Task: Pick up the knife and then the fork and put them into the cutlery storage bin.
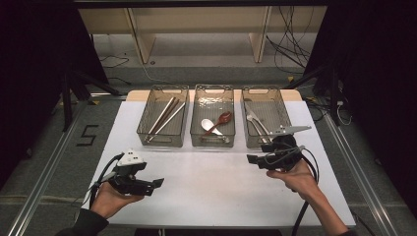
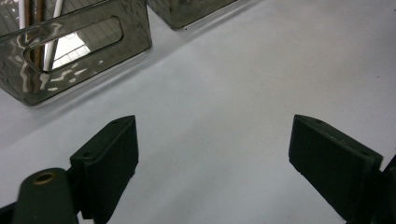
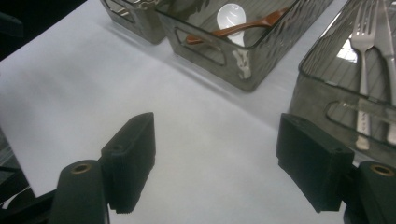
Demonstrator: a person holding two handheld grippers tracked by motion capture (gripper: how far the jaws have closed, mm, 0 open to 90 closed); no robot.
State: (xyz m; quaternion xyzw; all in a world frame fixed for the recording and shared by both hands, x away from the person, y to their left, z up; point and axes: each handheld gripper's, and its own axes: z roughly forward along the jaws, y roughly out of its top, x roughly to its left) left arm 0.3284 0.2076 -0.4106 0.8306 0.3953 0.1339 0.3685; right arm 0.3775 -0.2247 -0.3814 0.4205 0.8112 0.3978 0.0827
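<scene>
Three smoky clear bins stand in a row at the back of the white table. The left bin holds chopsticks, the middle bin a white spoon and a red-brown spoon, the right bin forks. My left gripper hovers open over the near left of the table, nothing between its jaws. My right gripper stands open in front of the right bin, also empty. The forks and spoons show beyond its jaws.
Bare white tabletop lies between the two grippers and the bins. The left bin's handle slot is close ahead of the left gripper. Dark floor, metal rails and cables surround the table.
</scene>
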